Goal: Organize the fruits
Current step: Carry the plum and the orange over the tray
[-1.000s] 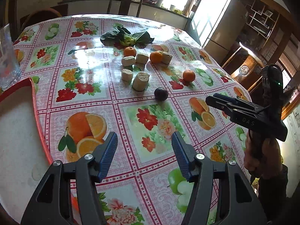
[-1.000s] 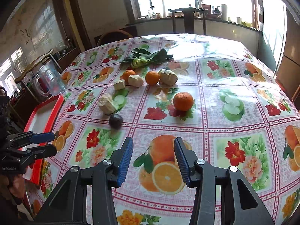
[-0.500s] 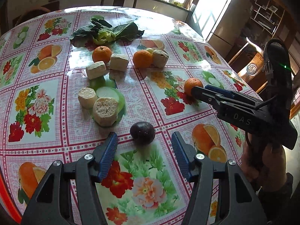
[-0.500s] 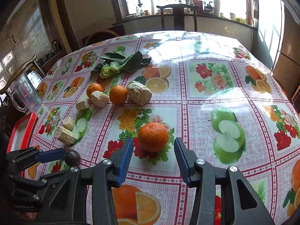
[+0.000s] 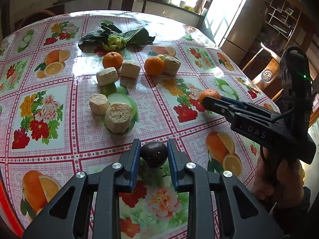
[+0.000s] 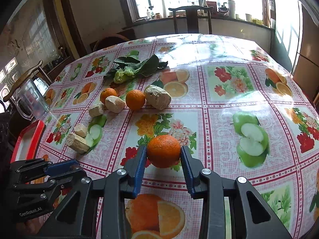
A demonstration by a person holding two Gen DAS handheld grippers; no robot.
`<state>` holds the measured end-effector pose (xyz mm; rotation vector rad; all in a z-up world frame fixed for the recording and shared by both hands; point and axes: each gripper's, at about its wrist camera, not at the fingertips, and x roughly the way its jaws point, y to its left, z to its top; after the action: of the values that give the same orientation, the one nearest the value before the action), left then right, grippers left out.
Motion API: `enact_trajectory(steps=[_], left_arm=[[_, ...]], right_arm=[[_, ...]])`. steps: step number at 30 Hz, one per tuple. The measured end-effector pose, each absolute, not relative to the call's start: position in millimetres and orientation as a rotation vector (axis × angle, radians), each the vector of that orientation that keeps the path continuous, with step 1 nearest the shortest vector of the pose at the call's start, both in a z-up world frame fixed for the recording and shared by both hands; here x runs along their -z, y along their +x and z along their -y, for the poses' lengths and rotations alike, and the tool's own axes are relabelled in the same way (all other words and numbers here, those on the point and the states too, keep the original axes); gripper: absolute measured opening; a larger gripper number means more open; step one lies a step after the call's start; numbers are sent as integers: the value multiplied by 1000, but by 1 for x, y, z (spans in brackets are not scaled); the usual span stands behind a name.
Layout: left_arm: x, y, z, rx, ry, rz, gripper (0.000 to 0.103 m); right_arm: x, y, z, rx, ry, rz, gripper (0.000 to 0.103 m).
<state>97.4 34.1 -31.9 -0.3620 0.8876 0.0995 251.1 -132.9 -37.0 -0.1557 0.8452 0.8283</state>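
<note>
From the left wrist, our left gripper [image 5: 153, 155] has just closed its jaws and its blue pads clamp a dark plum [image 5: 154, 153] on the table [image 5: 83, 139], near the edge closest to us. Just beyond the plum lie two pale root chunks [image 5: 117, 117], with more chunks and two oranges [image 5: 112, 60] farther in, and a bunch of greens [image 5: 115, 37] toward the far edge. None of these touches the gripper. Toward the right edge our right gripper [image 5: 211, 101] reaches in from the side, hiding most of a third orange [image 5: 210, 94].

From the right wrist, the right gripper [image 6: 164, 155] has also been closing, and its pads press both sides of that orange [image 6: 163, 153], which sits mid-table, well apart from the other fruit. At the left edge stand a red tray [image 6: 28, 139] and a clear jug [image 6: 32, 99]. The left gripper [image 6: 59, 169] shows low in that corner; its tips are hidden here.
</note>
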Motion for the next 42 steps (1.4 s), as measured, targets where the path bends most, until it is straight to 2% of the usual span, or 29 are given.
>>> enact_trajectory(steps=[18,42], left_arm=[[-5,4,-48,-122,-401,-793,24],[-20,-106,-106,-276,-455,-712,24]], right_arm=[[-7,150,138,-974,-121,-774,35],[-18,56,79,-1190,-190,-758,35]])
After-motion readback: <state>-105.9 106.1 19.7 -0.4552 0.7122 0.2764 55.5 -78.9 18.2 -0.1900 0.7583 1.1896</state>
